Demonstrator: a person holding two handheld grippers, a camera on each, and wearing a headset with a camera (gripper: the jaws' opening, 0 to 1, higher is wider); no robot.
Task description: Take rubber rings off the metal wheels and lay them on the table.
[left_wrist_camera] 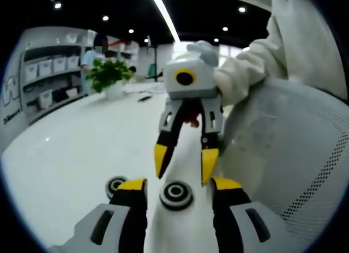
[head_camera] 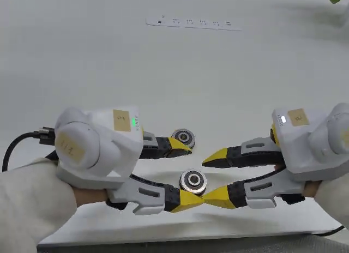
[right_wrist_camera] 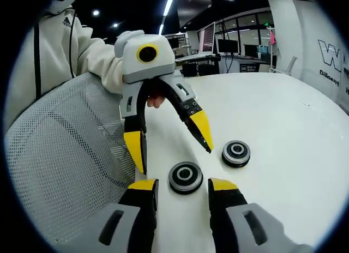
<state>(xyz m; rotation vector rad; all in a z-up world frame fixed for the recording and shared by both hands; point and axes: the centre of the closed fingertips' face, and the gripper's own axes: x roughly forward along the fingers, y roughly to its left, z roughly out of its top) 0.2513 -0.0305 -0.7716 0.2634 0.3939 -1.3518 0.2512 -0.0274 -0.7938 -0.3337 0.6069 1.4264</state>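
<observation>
Two metal wheels with dark rubber rings around them lie flat on the white table [head_camera: 174,78]. The nearer wheel [head_camera: 193,181] [left_wrist_camera: 176,194] [right_wrist_camera: 186,177] sits between the yellow-tipped jaws of both grippers, which face each other over it. My left gripper [head_camera: 188,175] [left_wrist_camera: 180,185] is open around it from the left, and my right gripper [head_camera: 206,180] [right_wrist_camera: 182,185] is open around it from the right. Neither touches it. The second wheel [head_camera: 182,137] [left_wrist_camera: 115,185] [right_wrist_camera: 236,154] lies just beyond, beside the left gripper's far jaw.
A white power strip [head_camera: 193,23] lies at the far side of the table. The table's front edge [head_camera: 191,236] runs just below the grippers. A mesh chair back [right_wrist_camera: 65,155] stands behind the person. A potted plant [left_wrist_camera: 109,73] stands at the table's far end.
</observation>
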